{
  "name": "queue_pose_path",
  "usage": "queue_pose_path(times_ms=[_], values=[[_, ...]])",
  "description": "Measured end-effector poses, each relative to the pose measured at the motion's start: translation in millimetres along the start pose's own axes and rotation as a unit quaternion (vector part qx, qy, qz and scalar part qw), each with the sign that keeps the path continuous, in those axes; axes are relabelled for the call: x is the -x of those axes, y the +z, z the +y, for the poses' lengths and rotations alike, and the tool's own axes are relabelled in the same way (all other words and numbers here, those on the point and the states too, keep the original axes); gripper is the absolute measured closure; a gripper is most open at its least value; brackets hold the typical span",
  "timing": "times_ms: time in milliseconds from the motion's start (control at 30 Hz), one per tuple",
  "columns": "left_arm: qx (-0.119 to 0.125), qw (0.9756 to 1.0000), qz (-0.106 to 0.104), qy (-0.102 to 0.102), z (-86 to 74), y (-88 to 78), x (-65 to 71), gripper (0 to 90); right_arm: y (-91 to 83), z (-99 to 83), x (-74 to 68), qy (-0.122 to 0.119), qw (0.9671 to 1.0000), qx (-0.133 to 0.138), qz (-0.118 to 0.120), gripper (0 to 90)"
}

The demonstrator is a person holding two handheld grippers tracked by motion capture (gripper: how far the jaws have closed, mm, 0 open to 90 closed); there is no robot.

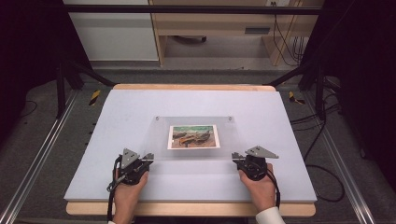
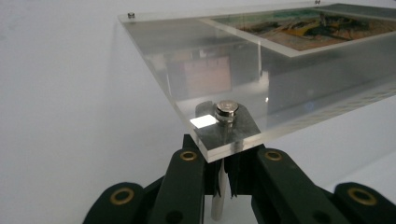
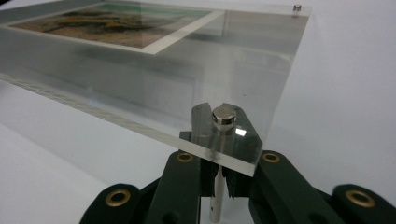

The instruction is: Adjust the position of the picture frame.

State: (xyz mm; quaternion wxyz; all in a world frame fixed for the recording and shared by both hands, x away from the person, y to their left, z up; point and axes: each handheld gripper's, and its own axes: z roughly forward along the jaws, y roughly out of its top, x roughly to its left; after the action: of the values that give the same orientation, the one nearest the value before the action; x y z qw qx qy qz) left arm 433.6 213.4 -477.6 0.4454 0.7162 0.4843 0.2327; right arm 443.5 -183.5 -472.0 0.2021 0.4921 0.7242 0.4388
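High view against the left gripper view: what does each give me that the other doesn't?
High view: both tongs, left and right, at the acrylic frame's near corners, and the whole white table. Left gripper view: the left tongs shut on the metal standoff pin under the corner, below its round cap. Both: the clear frame and its painted picture.

I count one clear acrylic frame (image 1: 196, 137), one picture (image 1: 194, 136) in it, four metal corner posts (image 2: 226, 110), my two grippers, left (image 1: 148, 157), right (image 1: 233, 157), one white table (image 1: 116, 121)

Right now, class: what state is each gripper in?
Left gripper: shut on the frame's metal leg.
Right gripper: shut on another metal leg.
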Motion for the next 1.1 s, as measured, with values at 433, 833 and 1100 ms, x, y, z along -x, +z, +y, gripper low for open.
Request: queue_pose_path(times_ms=[433,833,1100], values=[[-0.004,1.0000,0.002,-0.003,-1.3,2.0,-3.1,83.8,4.5,-2.2,-2.0,-0.001,0.9999,-0.010,-0.001,84.4],[-0.006,1.0000,0.002,-0.004,-0.2,1.7,-3.0,83.7,4.6,-2.0,-1.5,-0.001,0.9999,-0.012,-0.001,84.5],[-0.009,1.0000,-0.001,-0.002,-0.4,2.3,-3.5,83.6,5.2,-2.9,-0.9,0.001,0.9998,-0.018,0.002,84.5]])
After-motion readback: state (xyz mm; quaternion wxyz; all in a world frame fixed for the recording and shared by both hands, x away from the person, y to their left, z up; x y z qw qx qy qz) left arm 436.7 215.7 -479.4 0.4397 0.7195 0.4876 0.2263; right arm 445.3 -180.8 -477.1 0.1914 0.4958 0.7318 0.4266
